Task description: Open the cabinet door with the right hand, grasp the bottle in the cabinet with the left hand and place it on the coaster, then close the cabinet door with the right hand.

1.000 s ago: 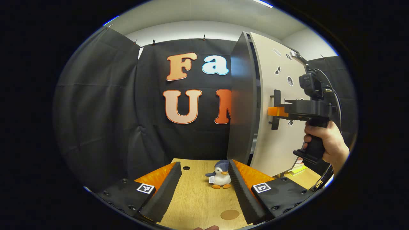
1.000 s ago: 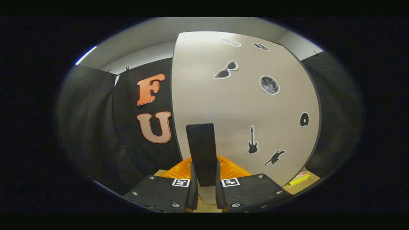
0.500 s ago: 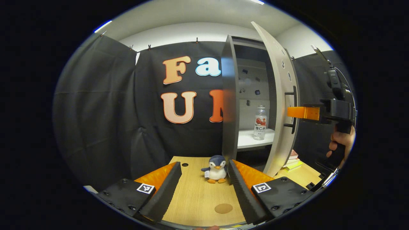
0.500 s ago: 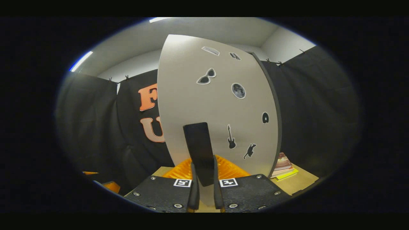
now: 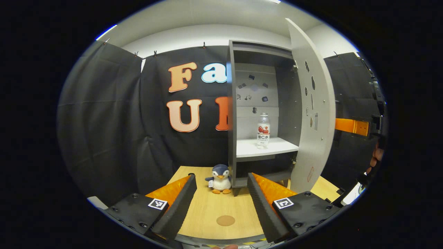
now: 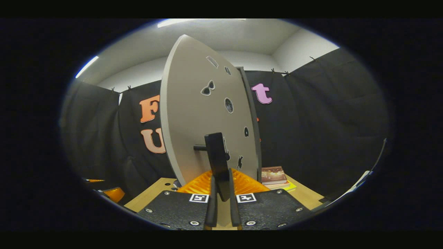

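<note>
Pale wooden tabletop (image 5: pixel 207 211) before us, round brown coaster (image 5: pixel 225 220) lying on it. Our left gripper (image 5: pixel 221 204) hovers low, fingers spread wide (nothing between them). Right gripper (image 6: pixel 220 204) pinches the grey door's (image 6: pixel 193 114) black handle (image 6: pixel 217 162). Clear plastic bottle (image 5: pixel 263 130) stands upright on the open grey cabinet's (image 5: pixel 238 103) white shelf (image 5: pixel 263 148).

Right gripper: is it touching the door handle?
Touching. The right gripper view shows the right gripper with both jaws closed on the black handle of the door.
</note>
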`<state>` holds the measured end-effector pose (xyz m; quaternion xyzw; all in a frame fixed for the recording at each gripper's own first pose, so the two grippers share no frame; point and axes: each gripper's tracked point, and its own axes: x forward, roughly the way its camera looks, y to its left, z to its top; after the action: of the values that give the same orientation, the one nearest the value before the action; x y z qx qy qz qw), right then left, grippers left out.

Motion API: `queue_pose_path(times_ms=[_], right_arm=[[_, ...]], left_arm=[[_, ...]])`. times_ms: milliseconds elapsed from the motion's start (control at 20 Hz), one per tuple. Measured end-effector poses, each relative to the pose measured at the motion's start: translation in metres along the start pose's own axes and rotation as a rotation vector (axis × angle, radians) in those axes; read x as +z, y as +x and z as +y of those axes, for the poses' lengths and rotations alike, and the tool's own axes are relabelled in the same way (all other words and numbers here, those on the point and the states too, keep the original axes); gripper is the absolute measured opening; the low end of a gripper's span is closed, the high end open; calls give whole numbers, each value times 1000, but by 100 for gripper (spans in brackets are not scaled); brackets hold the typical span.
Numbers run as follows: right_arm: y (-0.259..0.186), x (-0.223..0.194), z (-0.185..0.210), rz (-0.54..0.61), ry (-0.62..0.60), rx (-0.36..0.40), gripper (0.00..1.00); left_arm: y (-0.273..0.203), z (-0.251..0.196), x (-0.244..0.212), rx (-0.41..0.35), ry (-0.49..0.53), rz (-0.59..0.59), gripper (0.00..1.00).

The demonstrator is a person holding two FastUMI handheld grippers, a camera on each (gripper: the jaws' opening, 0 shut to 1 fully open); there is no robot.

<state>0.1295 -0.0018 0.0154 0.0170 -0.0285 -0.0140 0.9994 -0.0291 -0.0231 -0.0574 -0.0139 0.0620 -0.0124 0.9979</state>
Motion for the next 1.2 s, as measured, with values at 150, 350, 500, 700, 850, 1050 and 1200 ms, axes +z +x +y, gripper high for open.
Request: queue_pose_path(times_ms=[150, 350, 500, 700, 850, 1050, 1200], right_arm=[[-6, 2, -21, -3, -13, 7, 15], [-11, 6, -47, -5, -7, 1, 14], [-9, 8, -64, -12, -13, 19, 7], [-11, 10, -85, -15, -2, 44, 5], [-10, 11, -100, -12, 6, 48, 2], [-10, 10, -115, -2, -7, 47, 7], [-11, 9, -115, -1, -23, 56, 7]], left_arm=[[-1, -19, 1, 2, -2, 3, 96], [-3, -43, 3, 11, -19, 8, 96], [-7, -57, 7, 16, -15, 1, 96], [-16, -71, 7, 21, -6, -10, 96], [-18, -73, 3, 33, -9, 5, 96], [-17, -75, 1, 47, -15, 15, 96], [-14, -80, 3, 45, -23, 17, 96]])
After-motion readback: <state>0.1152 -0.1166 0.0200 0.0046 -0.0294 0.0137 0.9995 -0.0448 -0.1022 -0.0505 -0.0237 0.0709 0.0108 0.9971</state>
